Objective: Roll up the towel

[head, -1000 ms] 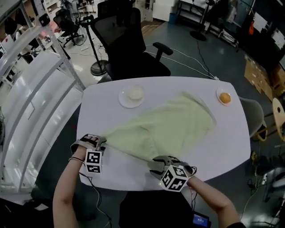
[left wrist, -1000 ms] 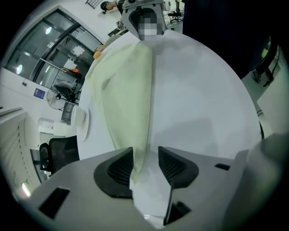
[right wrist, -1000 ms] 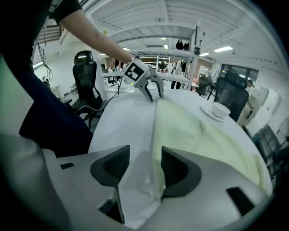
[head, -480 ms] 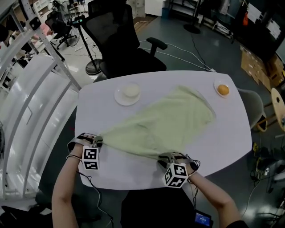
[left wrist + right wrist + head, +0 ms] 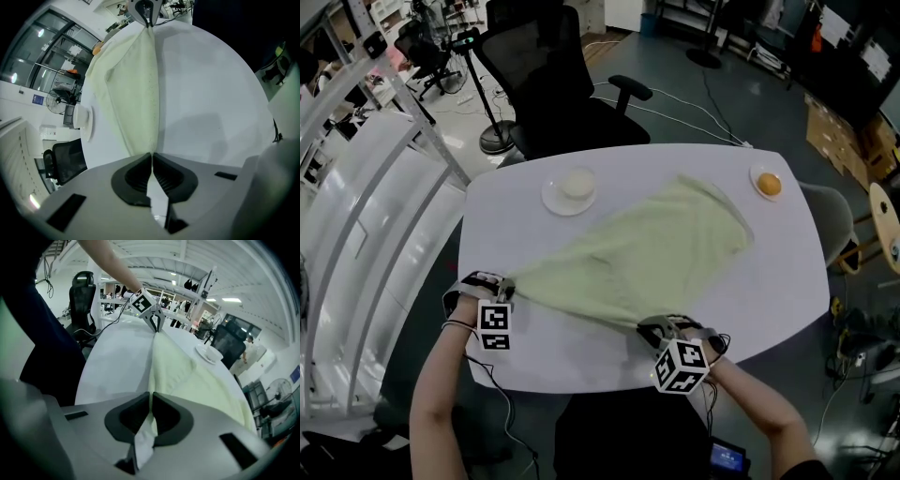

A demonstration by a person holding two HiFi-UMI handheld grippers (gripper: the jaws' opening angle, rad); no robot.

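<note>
A pale green towel [image 5: 647, 253] lies spread slantwise on the white oval table [image 5: 769, 300]. My left gripper [image 5: 504, 284] is at the towel's near-left corner and is shut on it; in the left gripper view the cloth [image 5: 131, 84] runs straight out from the closed jaws [image 5: 152, 153]. My right gripper [image 5: 654, 325] is at the near-right corner. Its jaws are closing with the towel [image 5: 187, 376] pinched between the pads [image 5: 151, 393]. The near edge is stretched taut between both grippers. Each gripper view shows the other gripper at the far end of that edge.
A white plate [image 5: 570, 190] with a pale round thing stands at the table's far left. A small plate holding an orange object [image 5: 769, 184] is at the far right. A black office chair [image 5: 553, 84] stands behind the table. A white rack [image 5: 375, 216] is on the left.
Both grippers have closed on the towel's near corners. My right gripper has slid a little to the right, and the near edge is now pulled straight between them.
</note>
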